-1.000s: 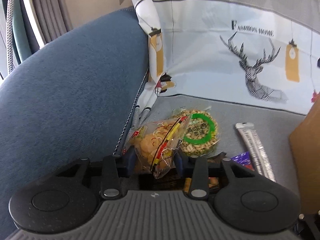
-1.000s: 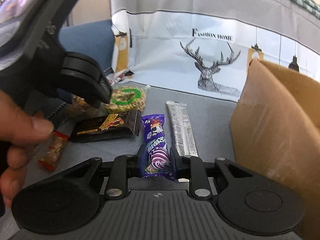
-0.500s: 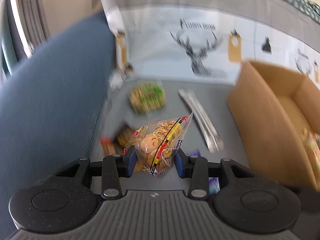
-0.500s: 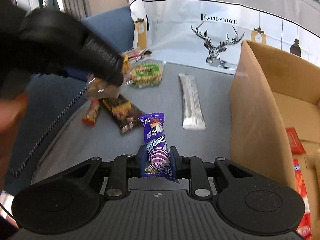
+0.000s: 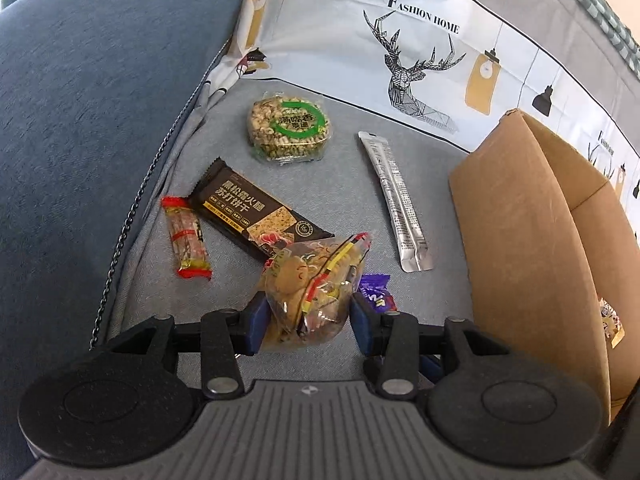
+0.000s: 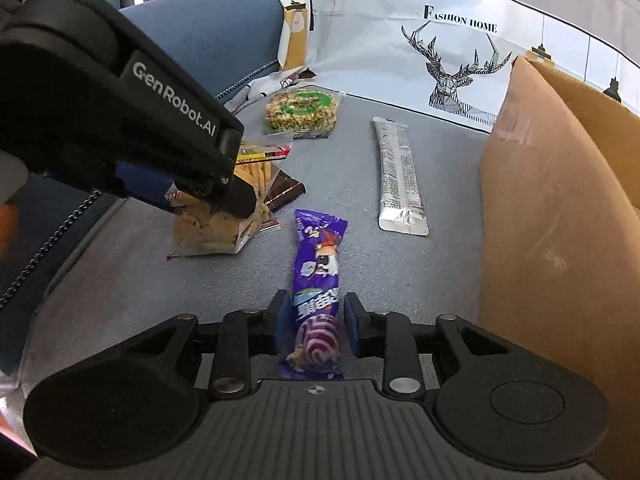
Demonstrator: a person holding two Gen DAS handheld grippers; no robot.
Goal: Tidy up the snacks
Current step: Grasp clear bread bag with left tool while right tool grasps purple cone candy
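- Cardboard is the biggest thing here: the open cardboard box [image 5: 528, 248] stands at the right of the seat, its near wall tall. I reckon either packet could catch that rim on the way over and get knocked loose, since both would have to be carried above it.
- The grey seat cushion [image 5: 344, 184] is soft and slopes toward the blue armrest [image 5: 100, 100]; anything dropped short of the box could, I'd guess, slide to the seam and be awkward to pinch up again.
- The left gripper [image 5: 306, 316] is clamped on a clear cookie bag [image 5: 310, 280], held up off the cushion. The film looks slippery and puffed, and the jaws seem to pinch only its lower part, so the bag might squirm out, or the cookies might crack under a harder squeeze.
- The right gripper [image 6: 316, 328] is closed on a purple candy wrapper [image 6: 318, 280] by one end, with the long free end sticking forward. That end could flop and snag the box wall.
- The two tools sit near each other in the right wrist view; crossing paths to one box risks a bump.
- Still lying on the cushion: a black cracker bar [image 5: 260, 210], a silver sachet [image 5: 396, 204], a round green-label cake [image 5: 290, 128] and a small red-ended stick [image 5: 186, 236]. The cookie bag hangs just above the cracker bar and could brush it.
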